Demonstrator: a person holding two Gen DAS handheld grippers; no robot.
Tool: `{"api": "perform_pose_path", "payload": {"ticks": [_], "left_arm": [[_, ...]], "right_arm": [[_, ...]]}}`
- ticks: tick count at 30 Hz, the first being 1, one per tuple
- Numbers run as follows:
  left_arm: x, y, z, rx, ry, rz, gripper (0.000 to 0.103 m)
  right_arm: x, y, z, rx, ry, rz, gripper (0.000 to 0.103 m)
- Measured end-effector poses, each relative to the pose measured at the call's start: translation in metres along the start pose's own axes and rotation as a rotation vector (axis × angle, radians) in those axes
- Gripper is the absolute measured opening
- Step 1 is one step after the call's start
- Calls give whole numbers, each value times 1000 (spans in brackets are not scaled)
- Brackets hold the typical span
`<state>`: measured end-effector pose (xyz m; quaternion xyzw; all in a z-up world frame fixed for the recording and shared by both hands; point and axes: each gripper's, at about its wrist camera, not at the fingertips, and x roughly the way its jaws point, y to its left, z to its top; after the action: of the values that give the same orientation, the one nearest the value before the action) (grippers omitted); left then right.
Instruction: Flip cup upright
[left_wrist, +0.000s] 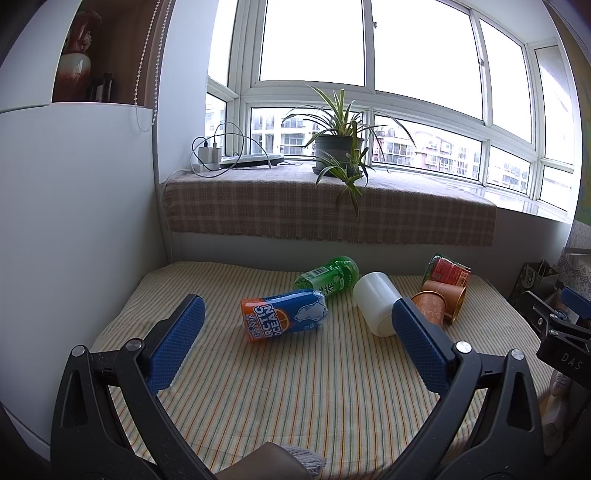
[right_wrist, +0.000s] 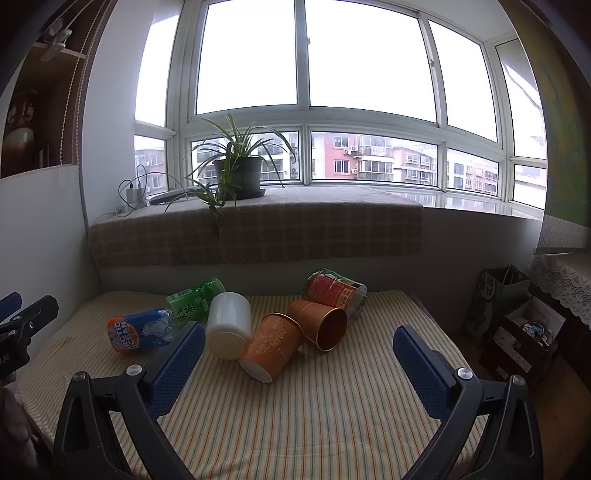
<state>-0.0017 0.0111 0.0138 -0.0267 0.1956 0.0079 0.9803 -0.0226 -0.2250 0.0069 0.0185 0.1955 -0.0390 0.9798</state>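
Note:
Several cups lie on their sides on the striped cloth (right_wrist: 314, 398). A white cup (right_wrist: 229, 325) lies left of centre, also in the left wrist view (left_wrist: 375, 301). Two orange patterned cups lie beside it, one (right_wrist: 271, 347) with its white base toward me, one (right_wrist: 319, 321) with its copper mouth toward me; they also show in the left wrist view (left_wrist: 441, 299). My right gripper (right_wrist: 299, 354) is open, above the cloth just short of the cups. My left gripper (left_wrist: 295, 332) is open, above the cloth near the blue can.
A blue and orange "Arctic Ocean" can (left_wrist: 284, 319), a green bottle (left_wrist: 328, 275) and a red and green can (right_wrist: 334, 291) also lie among the cups. A covered windowsill (right_wrist: 258, 229) with a potted plant (right_wrist: 238, 173) is behind. Boxes and bags (right_wrist: 517, 332) stand on the right.

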Motion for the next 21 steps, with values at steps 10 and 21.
{"api": "perform_pose_path", "payload": {"ticks": [10,21], "left_arm": [[0,0,-1,1,-1,1,103],[-1,3,3,-1,4,2,103]], "right_arm": [[3,2,1,-3,7,11,103],[8,7,-1,-23,20,29,103]]}}
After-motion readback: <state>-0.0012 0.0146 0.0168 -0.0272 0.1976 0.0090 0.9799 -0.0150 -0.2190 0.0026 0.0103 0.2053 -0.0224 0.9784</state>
